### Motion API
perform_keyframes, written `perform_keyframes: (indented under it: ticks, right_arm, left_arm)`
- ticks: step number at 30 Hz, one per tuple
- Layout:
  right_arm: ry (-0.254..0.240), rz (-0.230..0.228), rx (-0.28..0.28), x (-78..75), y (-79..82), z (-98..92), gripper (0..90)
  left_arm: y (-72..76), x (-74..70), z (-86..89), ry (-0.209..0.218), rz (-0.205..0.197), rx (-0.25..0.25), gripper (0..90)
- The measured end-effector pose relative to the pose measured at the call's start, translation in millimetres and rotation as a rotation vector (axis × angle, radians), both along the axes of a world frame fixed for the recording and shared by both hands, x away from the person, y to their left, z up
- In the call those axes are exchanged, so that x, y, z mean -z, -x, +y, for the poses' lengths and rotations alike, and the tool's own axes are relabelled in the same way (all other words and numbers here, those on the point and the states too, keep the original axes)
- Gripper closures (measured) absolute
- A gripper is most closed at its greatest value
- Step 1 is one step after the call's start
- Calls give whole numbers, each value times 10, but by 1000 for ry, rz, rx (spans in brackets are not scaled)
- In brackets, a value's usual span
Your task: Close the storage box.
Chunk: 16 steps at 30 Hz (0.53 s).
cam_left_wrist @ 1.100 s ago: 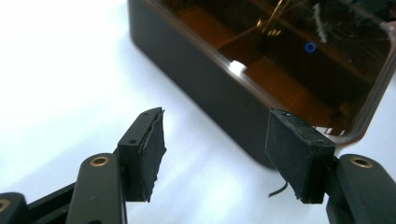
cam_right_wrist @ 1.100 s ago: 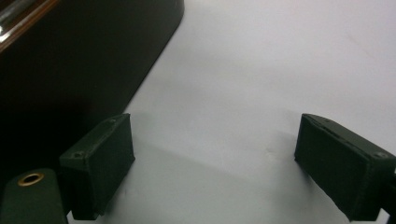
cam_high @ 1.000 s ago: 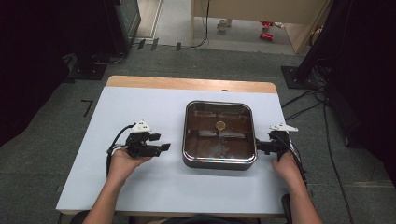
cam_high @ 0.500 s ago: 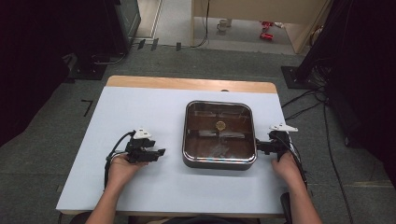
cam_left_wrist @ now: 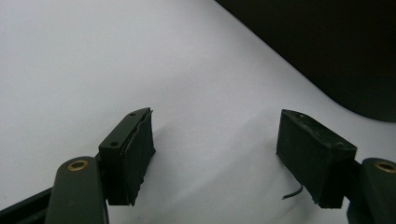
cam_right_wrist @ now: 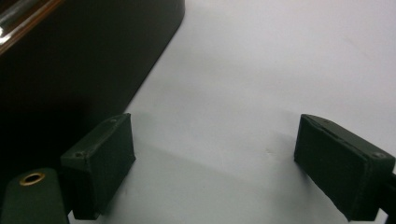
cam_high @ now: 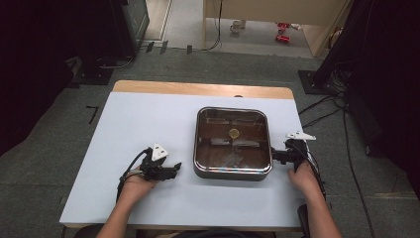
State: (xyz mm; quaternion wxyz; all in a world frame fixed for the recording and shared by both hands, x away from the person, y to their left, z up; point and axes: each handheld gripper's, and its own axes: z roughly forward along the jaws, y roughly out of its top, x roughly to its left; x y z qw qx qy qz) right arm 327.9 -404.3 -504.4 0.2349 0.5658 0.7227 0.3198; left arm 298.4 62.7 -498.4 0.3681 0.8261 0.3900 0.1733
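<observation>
Left gripper rests low over the white table, lower and nearer the person than one second ago, when it was raised closer to the pan. Its jaws have just been opening; they stand apart with bare table between the pads. The square pan sits on the right half of the table, unmoved, a small round item inside it. In the left gripper view the pan's dark wall lies ahead to the right, clear of the jaws. Right gripper is at the pan's right edge as before, jaws apart, nothing between them; in its own view the pan wall stands just beside one pad.
</observation>
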Motion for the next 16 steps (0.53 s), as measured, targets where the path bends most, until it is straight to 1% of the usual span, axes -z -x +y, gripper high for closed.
perform_keyframes:
  ticks: [3, 5, 11, 13, 14, 15, 16]
  right_arm:
    - [1, -1, -1, -1, 1, 1, 119]
    - [-2, 0, -1, 0, 0, -1, 119]
    - [1, -2, -2, -1, 3, 1, 121]
    - [1, -2, -3, -1, 4, 1, 123]
    - [0, -2, -3, -1, 4, 0, 123]
    - [0, -2, -3, -1, 4, 0, 123]
    - [-2, -2, -3, -1, 3, -1, 123]
  left_arm:
    - [6, 1, -3, -4, -4, -3, 273]
    - [11, 3, -8, -9, -7, -18, 257]
    - [6, 5, -5, -6, -2, -24, 242]
    - [14, 6, -13, -9, -6, -34, 237]
    - [12, 6, -16, -15, -5, -49, 228]
    - [12, 6, -16, -15, -5, -49, 194]
    - [7, 7, -15, -16, 0, -57, 194]
